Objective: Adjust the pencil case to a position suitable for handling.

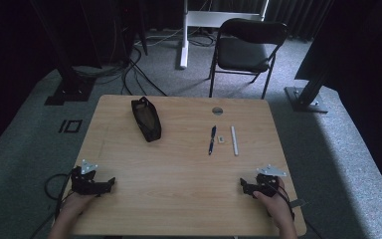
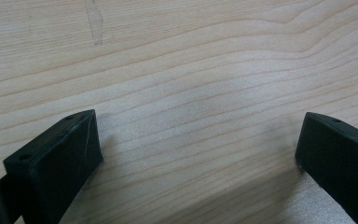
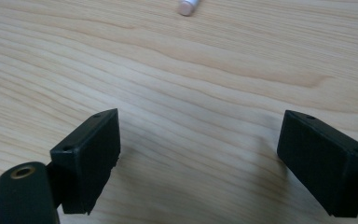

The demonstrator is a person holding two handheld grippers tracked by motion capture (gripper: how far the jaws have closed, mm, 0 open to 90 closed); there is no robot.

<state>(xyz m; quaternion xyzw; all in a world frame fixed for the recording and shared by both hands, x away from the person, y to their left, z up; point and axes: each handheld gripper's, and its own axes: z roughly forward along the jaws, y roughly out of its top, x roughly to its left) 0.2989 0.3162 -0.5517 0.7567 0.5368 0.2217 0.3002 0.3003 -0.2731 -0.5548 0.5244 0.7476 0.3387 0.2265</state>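
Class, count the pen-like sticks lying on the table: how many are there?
2: a dark pen right of centre, and a white stick just right of it, a small tag between them.

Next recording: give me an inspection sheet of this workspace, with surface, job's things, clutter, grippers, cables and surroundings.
Surface: wooden table, light grain, round grommet near the far edge.
Job's things: black pouch far left; dark pen, small eraser-like piece and white pen lying side by side, apart.
Clutter: nothing seen.
Grippers: left gripper and right gripper rest near the table's near edge, jaws open, nothing between them.
Cables: gripper cable trails off the left edge; floor cables behind the table.
Surroundings: black folding chair, grey carpet, dark curtains.
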